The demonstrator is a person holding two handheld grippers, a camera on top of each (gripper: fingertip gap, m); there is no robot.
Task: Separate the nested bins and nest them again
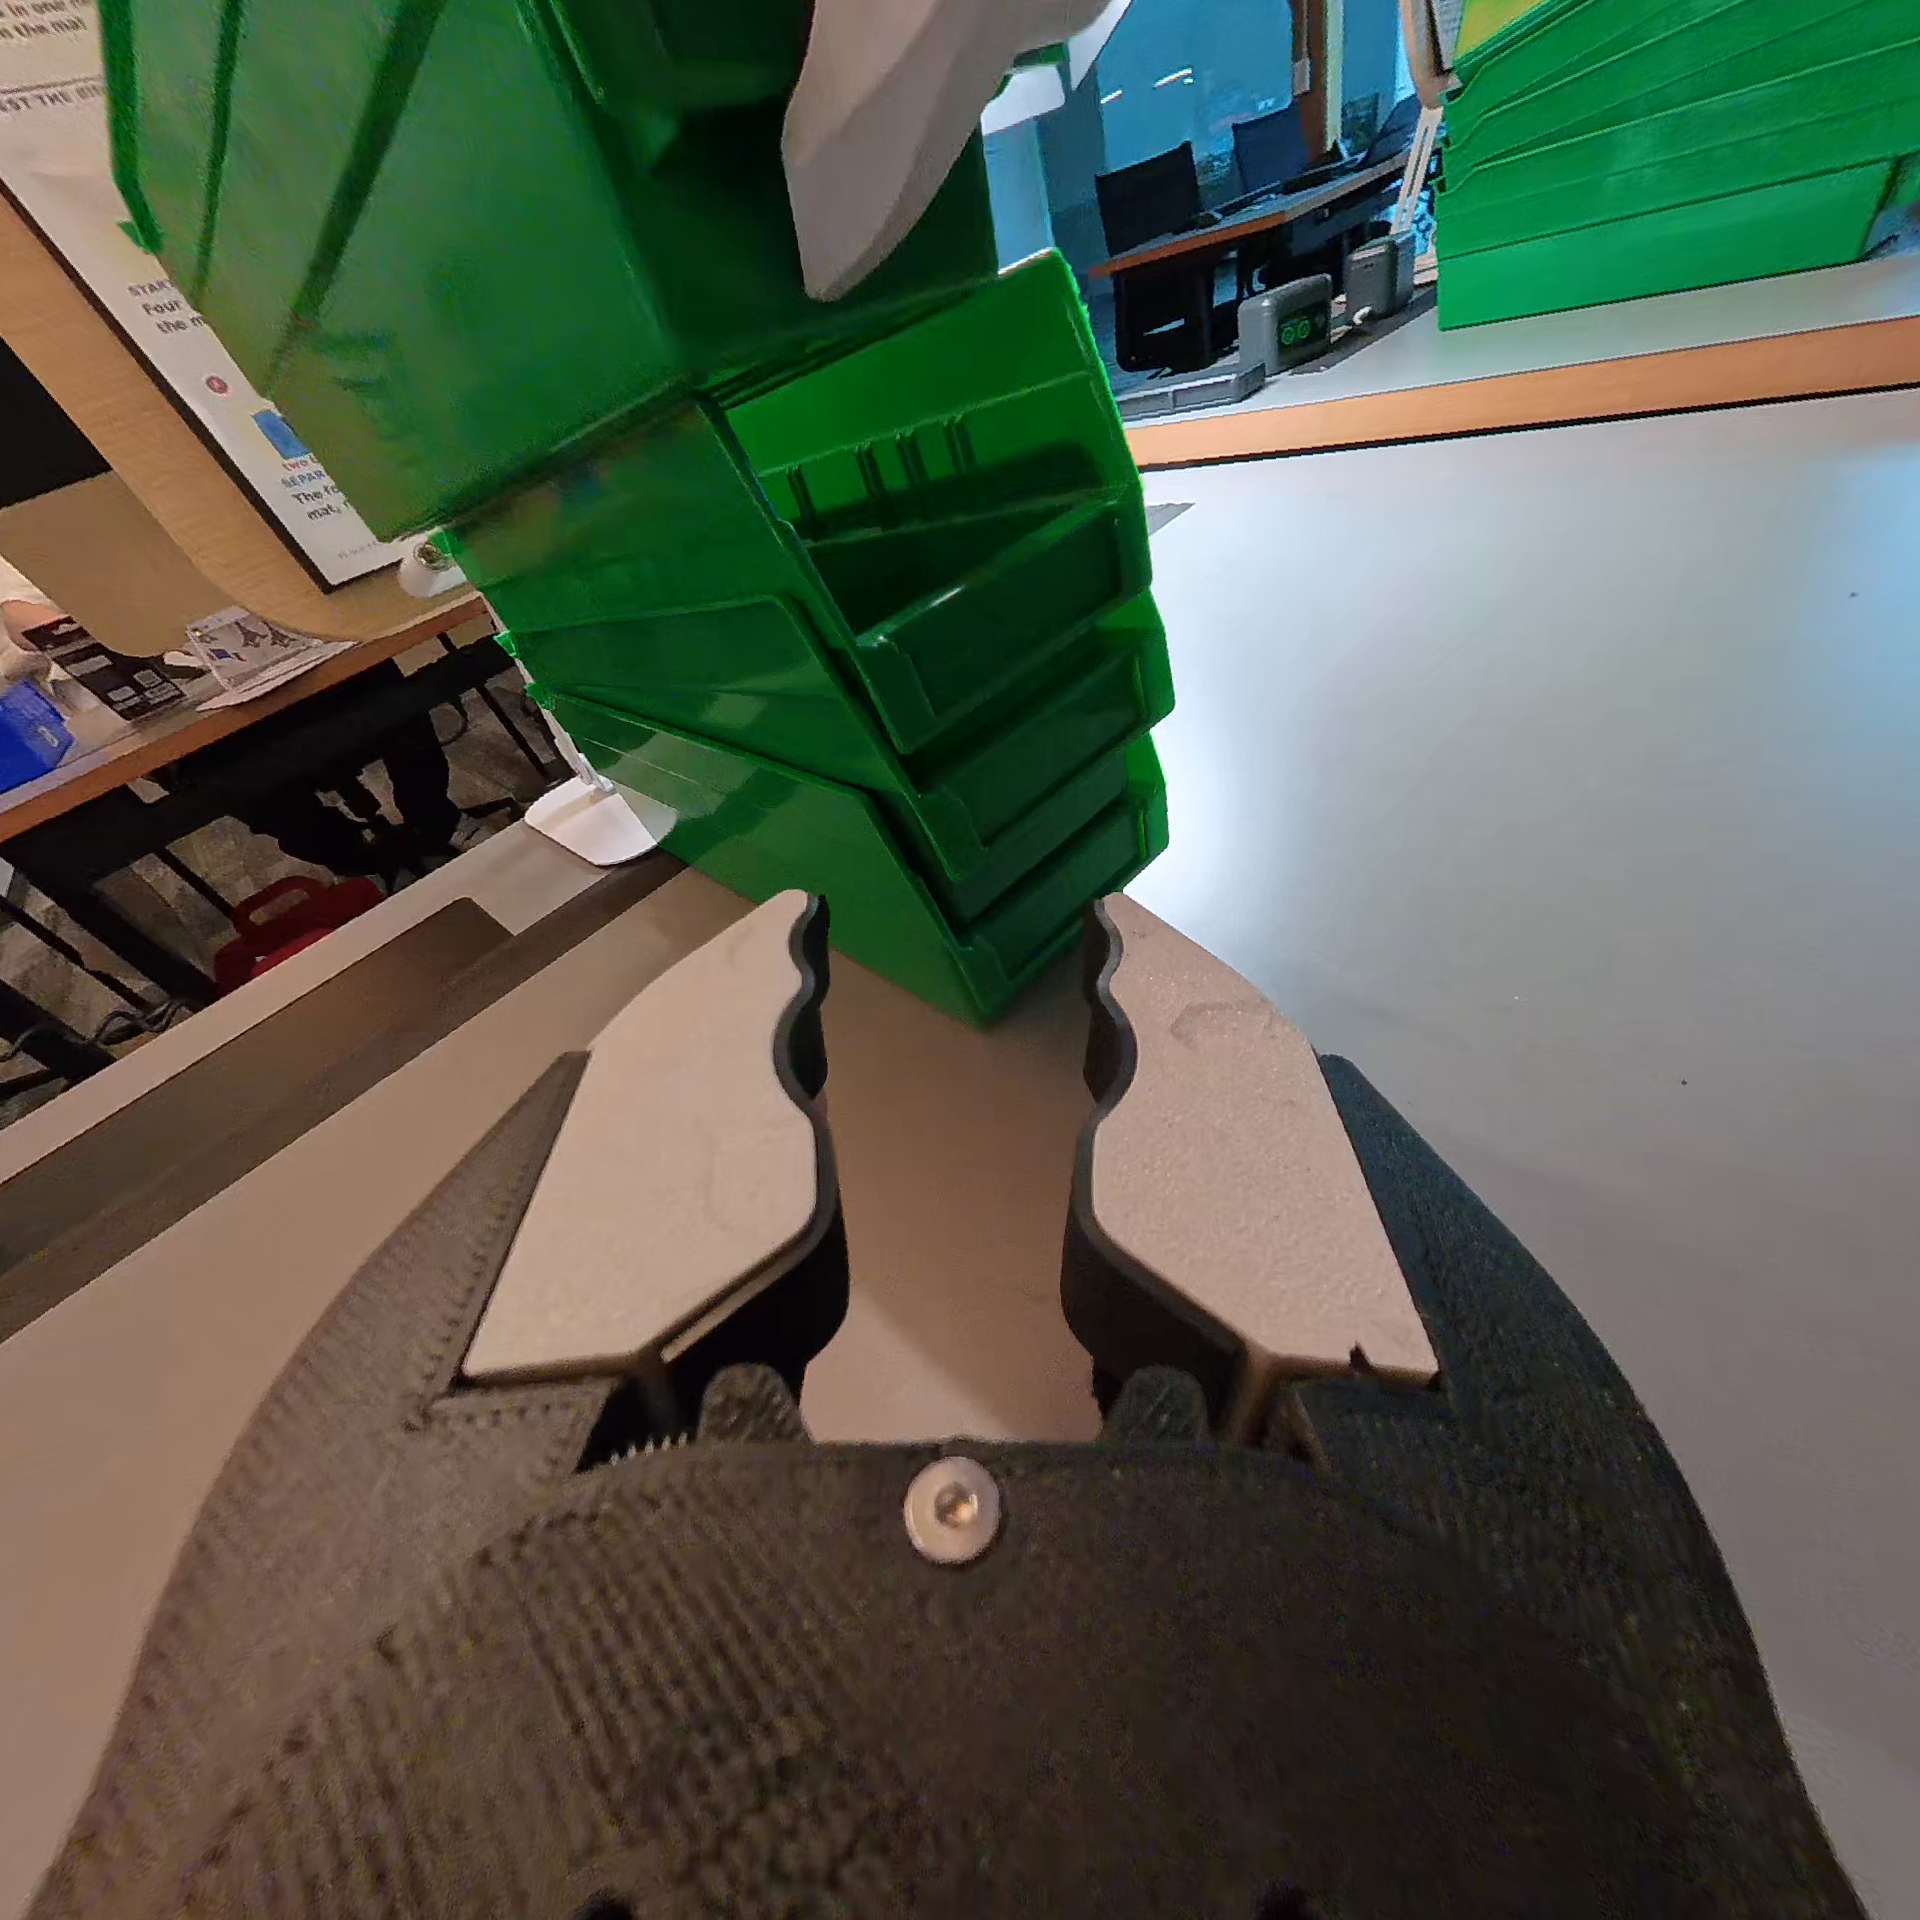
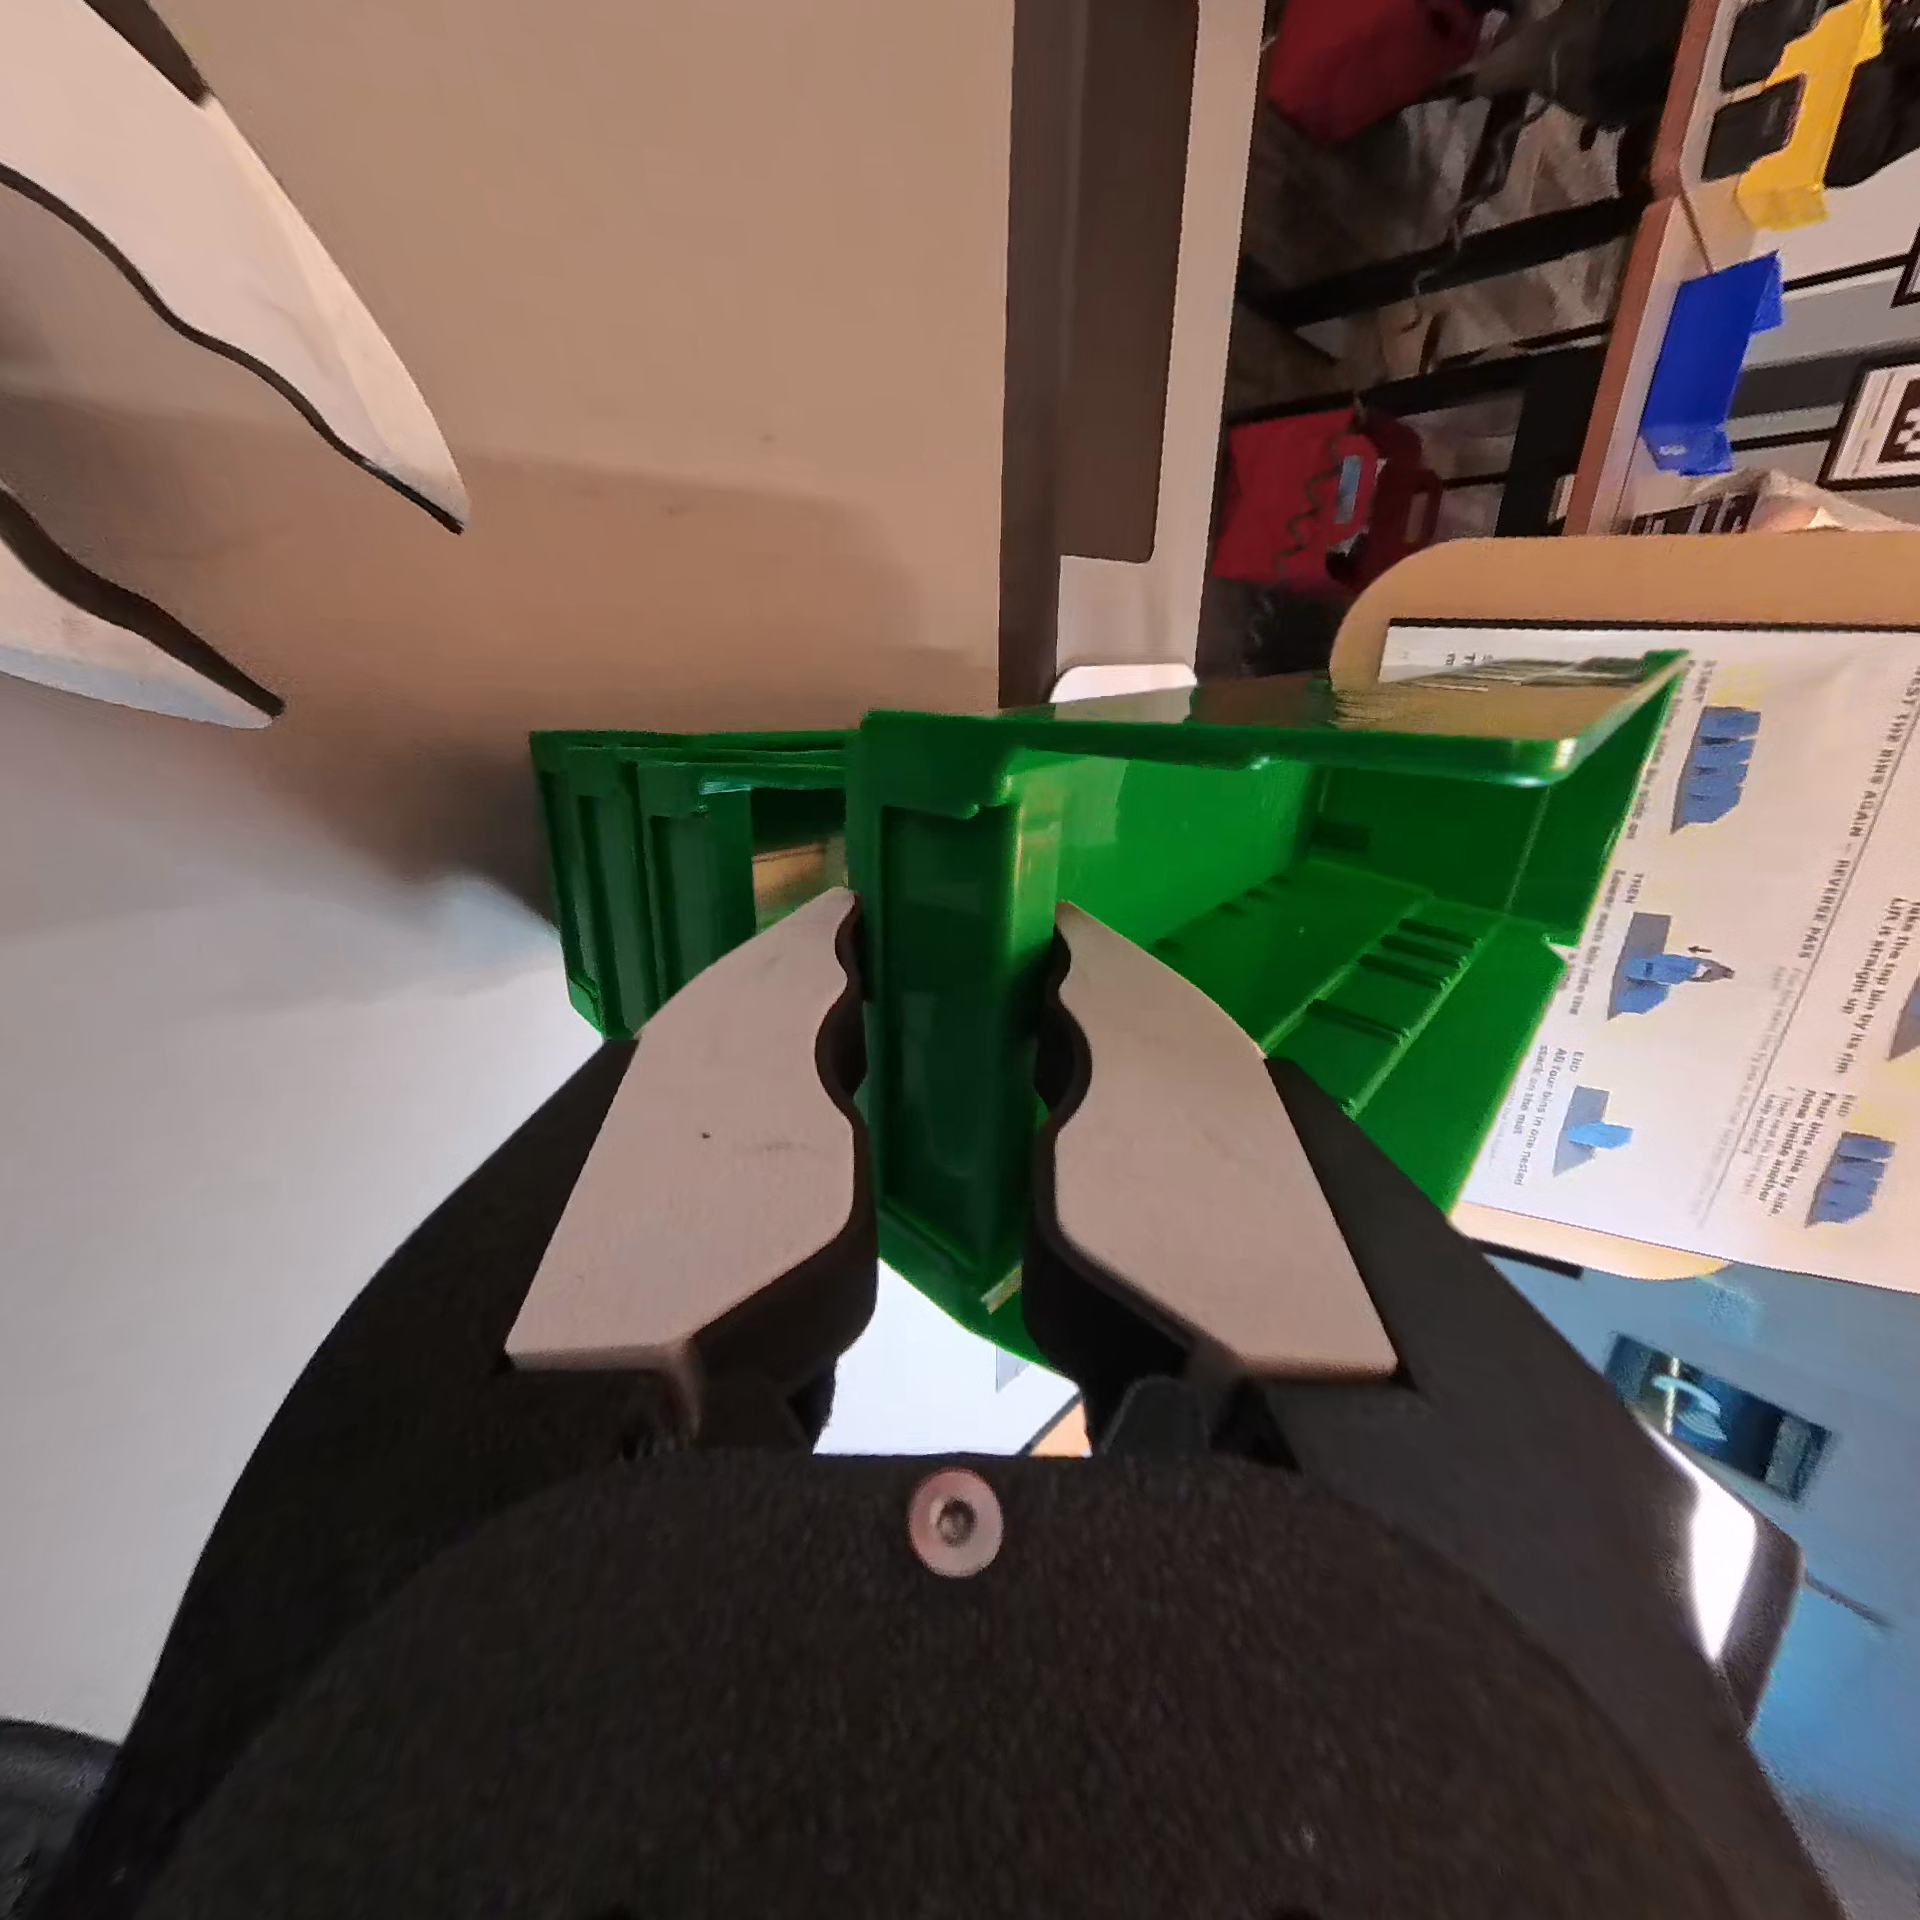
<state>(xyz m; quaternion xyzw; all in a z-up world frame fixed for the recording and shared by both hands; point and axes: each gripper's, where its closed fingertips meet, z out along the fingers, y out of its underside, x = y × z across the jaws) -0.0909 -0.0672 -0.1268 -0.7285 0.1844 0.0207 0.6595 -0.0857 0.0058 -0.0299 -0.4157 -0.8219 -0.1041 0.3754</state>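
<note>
Three green bins (image 1: 935, 665) stand nested in a stack on the grey mat (image 1: 1558, 831). A fourth green bin (image 1: 436, 260) hangs tilted above and to the left of the stack. My right gripper (image 2: 951, 914) is shut on this lifted bin's (image 2: 1299, 935) rim wall, and one of its white fingers (image 1: 883, 156) shows in the left wrist view. My left gripper (image 1: 956, 925) is open, its tips just in front of the lowest bin's front lip. In the right wrist view the stack (image 2: 644, 883) sits behind the held bin, and the left gripper's fingers (image 2: 260, 312) are apart from it.
An instruction board (image 2: 1714, 935) stands just behind the bins, also in the left wrist view (image 1: 208, 416). Another stack of green bins (image 1: 1662, 208) sits on the table at the far right. A blue bin (image 2: 1714, 364) and a yellow bin (image 2: 1808, 104) are on shelves beyond.
</note>
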